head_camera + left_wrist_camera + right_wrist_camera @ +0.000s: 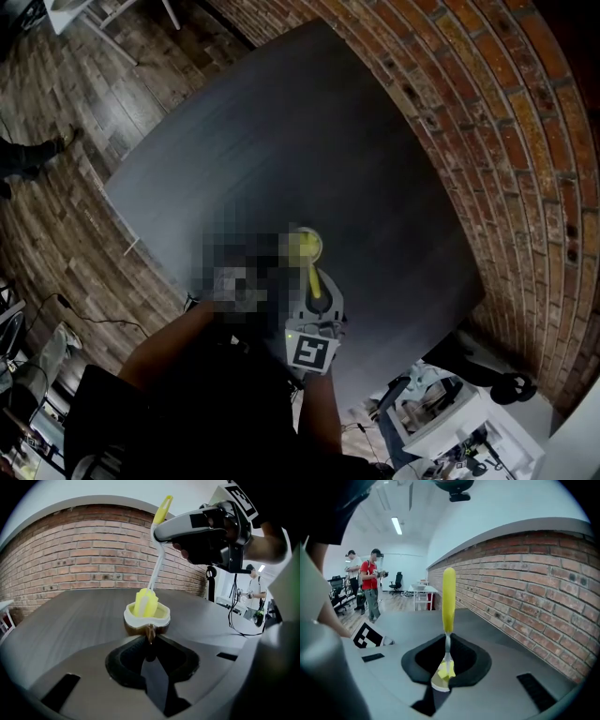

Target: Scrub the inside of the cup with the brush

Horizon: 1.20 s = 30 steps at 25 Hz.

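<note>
A pale cup (159, 616) with a brown handle stands on the dark table (281, 141). My left gripper (150, 639) is shut on that handle, with the jaws pinching it at their tips. The brush's yellow bristle head (146, 603) sits inside the cup. Its thin stem rises to my right gripper (161, 530), which is shut on the stem just below the yellow grip (448, 599). Looking down along the right gripper (447, 644), I see the head (446, 670) in the cup (439, 685). From the head view, cup and brush (305, 246) lie just beyond the right gripper (317, 286); a mosaic patch covers most of the left gripper.
A red brick wall (487, 141) runs along the table's far and right sides. The table's near edge (150, 244) drops to a wooden floor. Equipment and cables (450, 422) lie at lower right. Two people (370, 581) stand far off by a white desk (423, 592).
</note>
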Motion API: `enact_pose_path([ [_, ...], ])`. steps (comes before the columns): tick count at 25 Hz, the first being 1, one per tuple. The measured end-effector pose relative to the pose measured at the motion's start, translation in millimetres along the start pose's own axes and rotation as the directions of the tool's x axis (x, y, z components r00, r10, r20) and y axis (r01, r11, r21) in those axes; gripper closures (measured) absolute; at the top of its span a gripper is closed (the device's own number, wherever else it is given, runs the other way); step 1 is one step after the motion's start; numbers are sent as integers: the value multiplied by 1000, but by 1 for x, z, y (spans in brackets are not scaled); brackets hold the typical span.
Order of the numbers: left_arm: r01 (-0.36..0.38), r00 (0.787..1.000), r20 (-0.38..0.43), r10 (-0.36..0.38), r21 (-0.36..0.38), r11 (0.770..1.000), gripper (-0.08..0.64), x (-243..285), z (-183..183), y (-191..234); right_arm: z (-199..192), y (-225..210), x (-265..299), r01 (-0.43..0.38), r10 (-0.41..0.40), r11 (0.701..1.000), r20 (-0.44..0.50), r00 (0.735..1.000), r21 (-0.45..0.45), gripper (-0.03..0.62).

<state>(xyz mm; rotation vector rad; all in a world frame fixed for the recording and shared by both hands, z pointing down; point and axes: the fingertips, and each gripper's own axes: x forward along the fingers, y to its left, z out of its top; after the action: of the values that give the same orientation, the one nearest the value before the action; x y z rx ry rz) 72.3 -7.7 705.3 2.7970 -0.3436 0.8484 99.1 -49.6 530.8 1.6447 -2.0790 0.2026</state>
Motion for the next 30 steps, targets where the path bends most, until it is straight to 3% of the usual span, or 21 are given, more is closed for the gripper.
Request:
enact_pose_path([
  [3,-1,1000,3,1,-4,1000,477,0,0,0,3,-3,2,17,-21,994,39,999,104,541],
  [12,2,1000,1,-2,-2,1000,477,0,0,-1,11,3,-2,-35,24,989,79,997,147,542],
  [19,-2,1000,0,2,-8,1000,477,1,-1,0,6,14,-13,-130,130,986,6,991,105,541],
  [24,-5,1000,-1,5,-8,1000,477,-1,-2,0,-4,7,-22,-127,139,985,-108,984,114,543],
  [28,-5,1000,-1,5,-8,1000,477,-2,-2,1,-8,1,-24,-98,97,995,-187,977,6,542],
  [30,-5,1000,-1,5,-8,1000,477,-1,-2,1,-7,-1,-23,-85,74,995,-178,981,-54,541],
])
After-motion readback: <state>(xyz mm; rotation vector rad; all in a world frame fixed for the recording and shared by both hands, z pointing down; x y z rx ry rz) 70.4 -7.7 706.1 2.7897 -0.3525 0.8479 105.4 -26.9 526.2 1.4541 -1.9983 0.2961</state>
